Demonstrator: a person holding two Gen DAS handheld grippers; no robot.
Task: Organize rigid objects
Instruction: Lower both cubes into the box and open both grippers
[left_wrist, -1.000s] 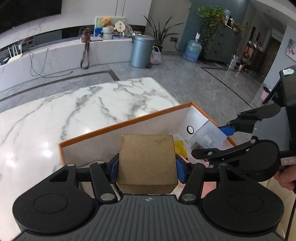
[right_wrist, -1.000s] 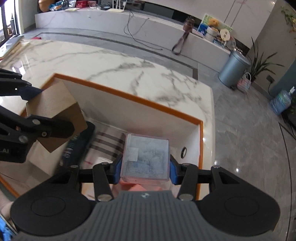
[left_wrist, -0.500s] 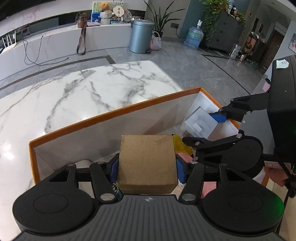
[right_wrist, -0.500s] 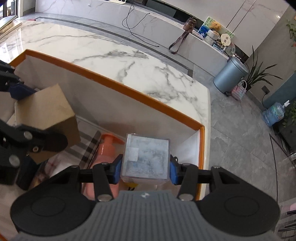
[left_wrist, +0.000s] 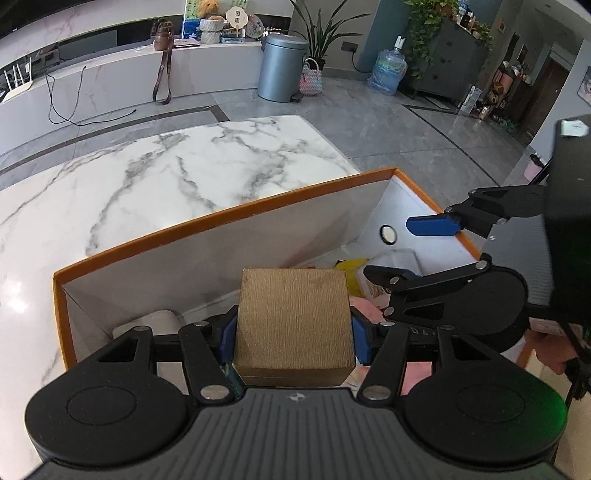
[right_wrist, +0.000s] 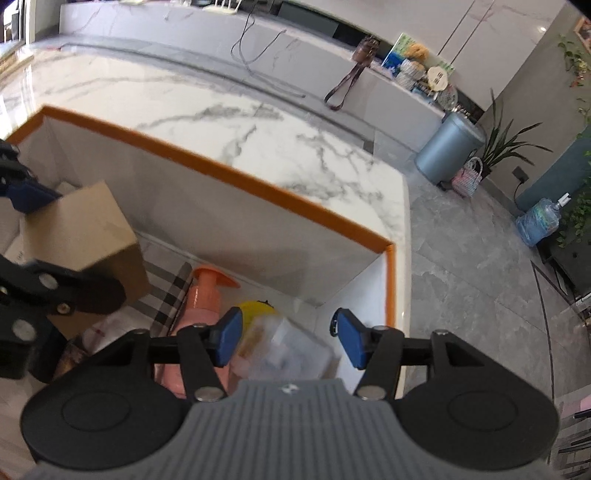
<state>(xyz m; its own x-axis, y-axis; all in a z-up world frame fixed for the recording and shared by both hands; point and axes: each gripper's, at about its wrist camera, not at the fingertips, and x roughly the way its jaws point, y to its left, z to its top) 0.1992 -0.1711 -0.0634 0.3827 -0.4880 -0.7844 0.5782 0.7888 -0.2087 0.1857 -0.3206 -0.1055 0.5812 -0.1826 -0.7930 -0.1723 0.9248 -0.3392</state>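
Note:
My left gripper (left_wrist: 293, 336) is shut on a brown cardboard box (left_wrist: 293, 321) and holds it over the left part of an orange-rimmed white bin (left_wrist: 221, 218). The same cardboard box (right_wrist: 81, 229) shows at the left of the right wrist view. My right gripper (right_wrist: 286, 341) is open over the bin's right end (right_wrist: 388, 280). A clear plastic box (right_wrist: 284, 350) lies blurred in the bin just below its blue pads (right_wrist: 229, 339). From the left wrist view the right gripper (left_wrist: 417, 251) is seen open at the right.
The bin stands on a white marble table (left_wrist: 166, 170). Inside it lie a pink pump bottle (right_wrist: 201, 306), a yellow item (right_wrist: 255, 308), a checked cloth (right_wrist: 166, 295) and a white object (left_wrist: 155, 321). A grey bin (left_wrist: 280, 66) stands on the floor beyond.
My right gripper has opened and let go of the clear plastic box, which has dropped into the bin's right end. My left gripper still holds the cardboard box.

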